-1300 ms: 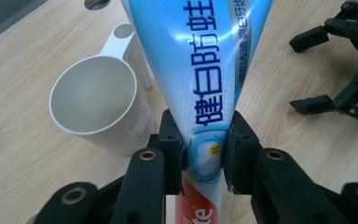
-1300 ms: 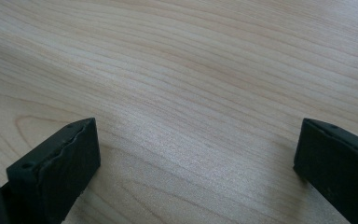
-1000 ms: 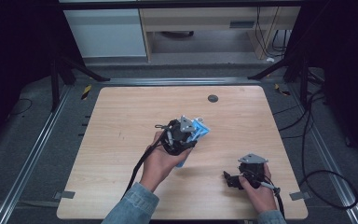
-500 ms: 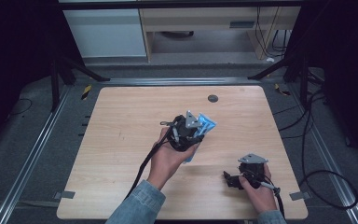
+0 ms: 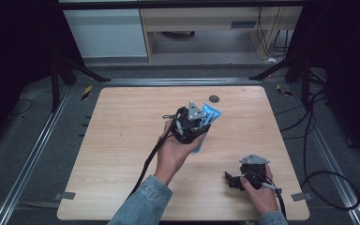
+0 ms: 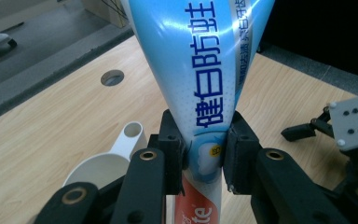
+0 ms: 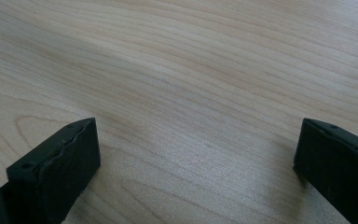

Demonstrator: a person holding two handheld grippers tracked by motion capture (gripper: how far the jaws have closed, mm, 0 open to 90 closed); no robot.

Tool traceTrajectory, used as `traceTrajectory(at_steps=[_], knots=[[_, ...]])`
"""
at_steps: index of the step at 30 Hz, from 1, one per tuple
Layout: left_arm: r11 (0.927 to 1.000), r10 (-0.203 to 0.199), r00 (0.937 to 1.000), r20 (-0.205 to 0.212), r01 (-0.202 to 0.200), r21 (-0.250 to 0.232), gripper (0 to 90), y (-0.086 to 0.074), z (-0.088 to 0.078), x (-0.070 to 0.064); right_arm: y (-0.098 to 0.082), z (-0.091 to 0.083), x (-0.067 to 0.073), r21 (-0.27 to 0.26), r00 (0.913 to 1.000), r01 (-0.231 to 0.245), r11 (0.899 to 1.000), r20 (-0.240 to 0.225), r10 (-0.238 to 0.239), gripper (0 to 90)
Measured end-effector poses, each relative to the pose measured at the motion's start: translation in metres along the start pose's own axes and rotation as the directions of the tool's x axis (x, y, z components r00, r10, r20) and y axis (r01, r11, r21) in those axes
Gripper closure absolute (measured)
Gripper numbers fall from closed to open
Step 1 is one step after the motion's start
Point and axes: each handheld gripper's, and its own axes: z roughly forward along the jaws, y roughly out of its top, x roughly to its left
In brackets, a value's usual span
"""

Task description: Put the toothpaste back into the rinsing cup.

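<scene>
Two tools: left tool (image 6: 204,151) pinches toothpaste tube (image 6: 200,70), carried above worktop (image 5: 122,140); right tool (image 7: 191,154) spread, idle — step: transport; next — pick a landing spot, lower tube, release.

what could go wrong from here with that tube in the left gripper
1. The left hand-held gripper pinches the toothpaste tube low, near its red end, with most of the length above the jaws; the soft tube may swing or slip.
2. A white scoop lies on the table just beside the jaws; lowering the tube could knock it.
3. The right hand-held gripper rests open close by, so a sideways swing may hit it.
</scene>
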Motion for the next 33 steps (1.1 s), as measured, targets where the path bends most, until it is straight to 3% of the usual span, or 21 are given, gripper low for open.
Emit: traceTrajectory(at_steps=[6,14,17,27,33], knots=[[0.9998,-0.006,1.0,-0.002,0.006,-0.02,71.7,0.011,0.001,0.005,0.0,0.0,0.0,0.001,1.0,-0.003,1.0,-0.001,0.003,0.4],[0.9955,-0.033,0.9989,-0.034,0.03,-0.09,71.7,0.024,0.003,0.017,0.0,0.0,0.0,0.001,1.0,-0.002,1.0,-0.001,0.002,0.4],[0.9954,-0.021,0.9988,-0.044,0.017,-0.094,71.7,0.028,0.003,0.022,0.0,0.0,0.0,0.0,1.0,-0.001,1.0,-0.001,0.001,0.5],[0.9865,-0.04,0.9931,-0.111,0.021,-0.163,71.9,0.032,0.005,0.036,0.0,0.0,0.0,-0.002,1.0,0.004,1.0,0.001,-0.004,0.5],[0.986,-0.054,0.9895,-0.134,0.032,-0.163,71.9,0.027,0.007,0.046,0.0,0.0,0.0,-0.002,1.0,0.004,1.0,0.002,-0.004,0.4]])
